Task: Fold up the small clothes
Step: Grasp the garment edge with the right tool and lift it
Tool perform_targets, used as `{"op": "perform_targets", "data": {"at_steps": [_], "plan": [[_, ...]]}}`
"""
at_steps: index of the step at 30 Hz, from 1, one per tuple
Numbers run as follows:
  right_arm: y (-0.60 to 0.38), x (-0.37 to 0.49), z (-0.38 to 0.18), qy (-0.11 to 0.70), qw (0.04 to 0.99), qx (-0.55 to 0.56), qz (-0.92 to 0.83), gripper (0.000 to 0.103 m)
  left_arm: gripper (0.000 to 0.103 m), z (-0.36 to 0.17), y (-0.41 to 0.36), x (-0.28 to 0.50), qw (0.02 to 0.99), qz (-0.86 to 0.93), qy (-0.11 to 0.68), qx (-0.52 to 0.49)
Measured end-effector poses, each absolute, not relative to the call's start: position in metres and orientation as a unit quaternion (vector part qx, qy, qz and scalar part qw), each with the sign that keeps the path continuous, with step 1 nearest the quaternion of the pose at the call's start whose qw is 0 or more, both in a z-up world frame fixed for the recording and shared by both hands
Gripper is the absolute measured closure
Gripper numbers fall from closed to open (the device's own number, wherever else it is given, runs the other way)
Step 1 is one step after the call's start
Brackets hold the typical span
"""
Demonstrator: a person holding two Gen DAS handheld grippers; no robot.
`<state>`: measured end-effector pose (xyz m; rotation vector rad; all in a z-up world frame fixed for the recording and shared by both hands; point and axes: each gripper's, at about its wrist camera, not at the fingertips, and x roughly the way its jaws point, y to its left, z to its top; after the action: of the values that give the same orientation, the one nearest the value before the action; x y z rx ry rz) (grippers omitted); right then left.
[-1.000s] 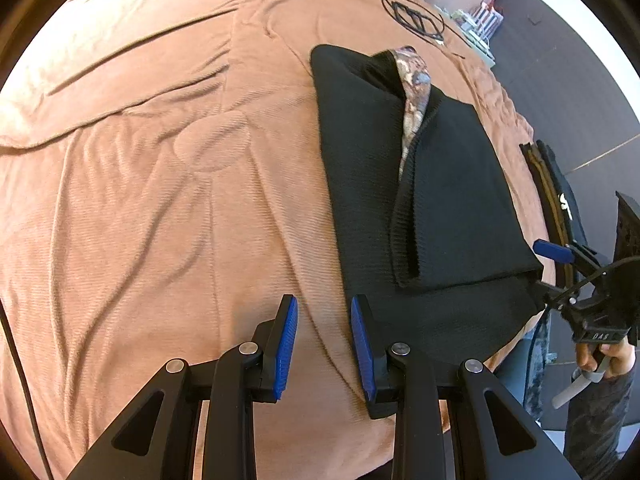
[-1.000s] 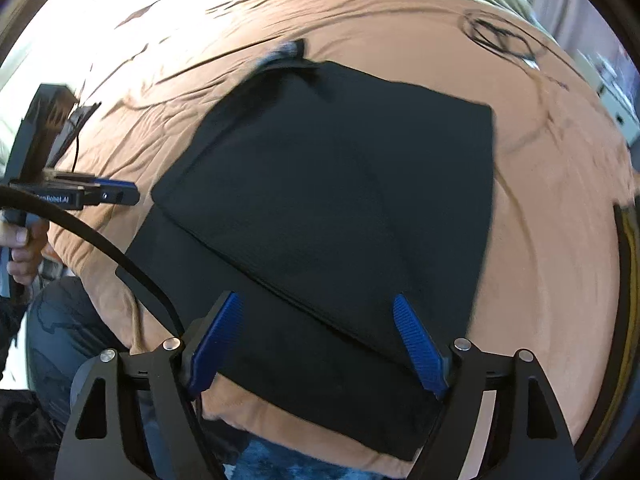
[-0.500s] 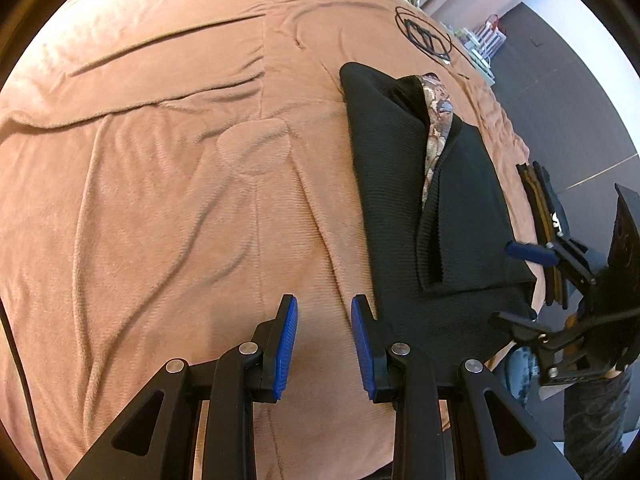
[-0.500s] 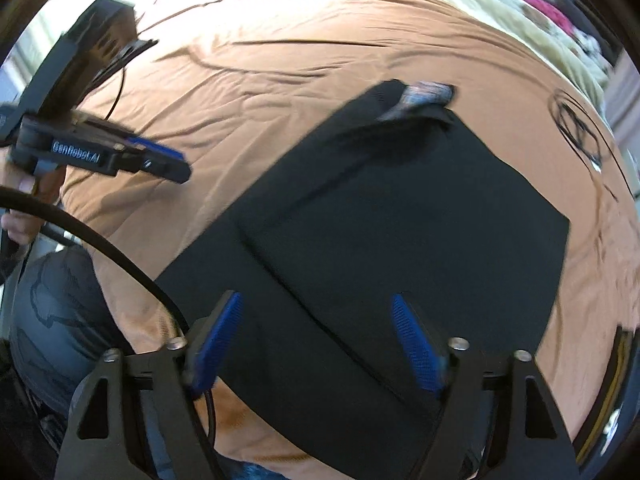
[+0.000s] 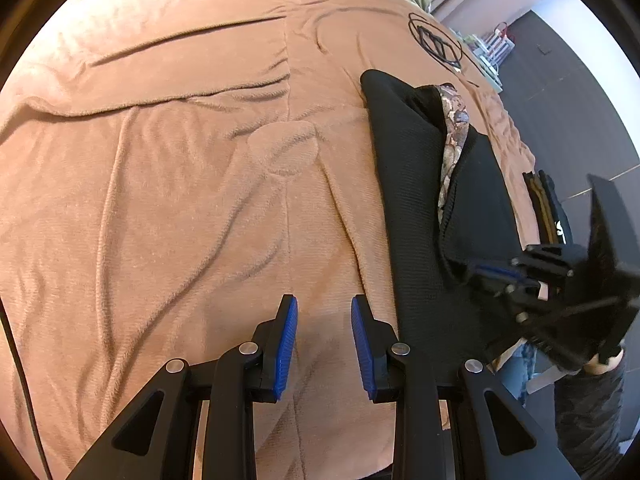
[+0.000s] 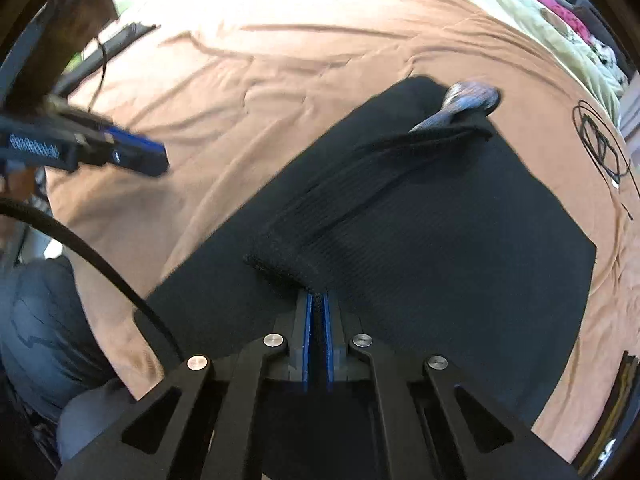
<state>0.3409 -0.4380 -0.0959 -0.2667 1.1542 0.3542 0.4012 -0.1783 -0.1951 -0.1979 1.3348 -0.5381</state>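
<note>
A black ribbed garment [image 6: 440, 216] with a patterned lining [image 5: 450, 152] lies partly folded on the brown blanket [image 5: 180, 160]. My right gripper [image 6: 318, 300] is shut on the near edge of its upper fold and lifts it a little; it also shows in the left wrist view [image 5: 492, 272] at the garment's right side. My left gripper [image 5: 324, 320] is open and empty over bare blanket, just left of the garment [image 5: 408, 200]. It shows in the right wrist view [image 6: 132, 152] at the far left, apart from the cloth.
The blanket carries a black line logo [image 5: 436, 42] beyond the garment. A stack of dark folded clothes [image 5: 546, 208] sits at the bed's right edge. A pale green cover [image 6: 560, 40] lies further back. The person's legs [image 6: 36, 320] stand by the bed's near edge.
My right gripper has moved in and closed on the garment's fold edge; it was wide open before. My left gripper has drifted left, off the garment, still open.
</note>
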Motion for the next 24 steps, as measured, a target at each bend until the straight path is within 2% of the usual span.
{"op": "perform_targets", "data": {"at_steps": [12,24], "plan": [[-0.507,0.328,-0.036,0.495,0.859,-0.076,0.101,0.102,0.073,-0.188,-0.208,0.413,0.749,-0.258,0.605,-0.08],[-0.566,0.334,-0.014,0.47,0.881,-0.043,0.013,0.102,0.073,-0.186,-0.225,0.429,0.752,-0.259,0.603,-0.067]]}}
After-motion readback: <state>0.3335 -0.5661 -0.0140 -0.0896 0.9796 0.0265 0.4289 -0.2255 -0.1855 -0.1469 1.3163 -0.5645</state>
